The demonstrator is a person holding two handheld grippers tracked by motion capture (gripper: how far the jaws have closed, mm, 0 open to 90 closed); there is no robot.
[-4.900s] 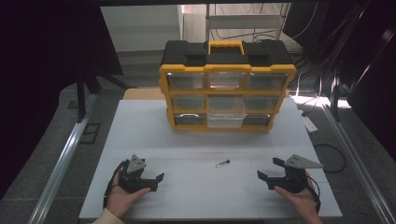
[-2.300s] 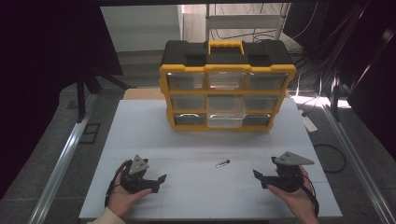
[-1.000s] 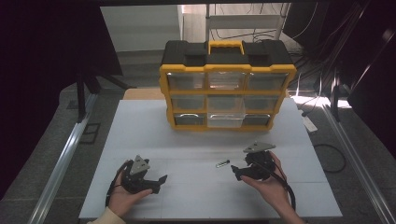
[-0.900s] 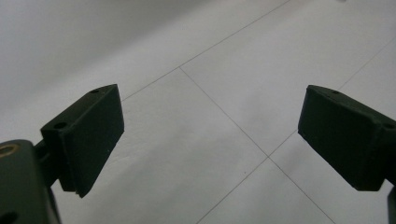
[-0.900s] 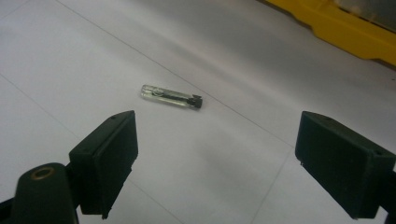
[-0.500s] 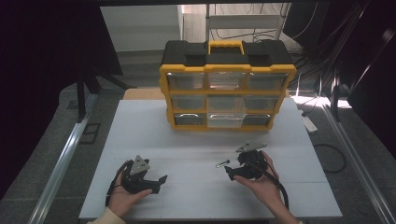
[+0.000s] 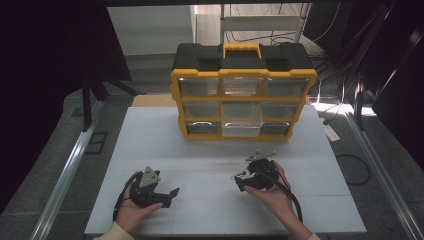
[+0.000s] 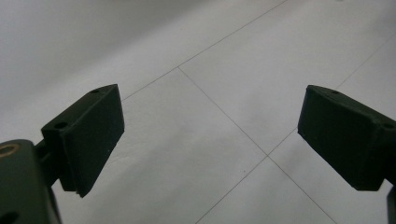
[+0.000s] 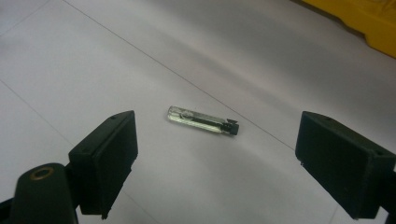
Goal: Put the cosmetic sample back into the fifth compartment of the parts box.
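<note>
Small clear vial (image 9: 202,121) with a dark cap lies flat on the white table (image 7: 150,140), cap end toward the right of my right gripper view. It sits ahead of the right gripper (image 9: 233,158), between the lines of the two jaws but beyond their tips, nearer the left one; nothing touches it. I read the right gripper as spread wide, jaws well apart, empty. In the high view the vial (image 7: 239,174) is a small speck just at the front of the right gripper (image 7: 240,181), in the middle of the table, near the person's side.

Left gripper (image 7: 172,192) rests low over bare table, well apart from the vial. In my left gripper view its jaws stand wide too, holding nothing.

Behind, well apart from the vial, a yellow and black drawer organizer (image 7: 243,90) stands upright at the table's far side.
</note>
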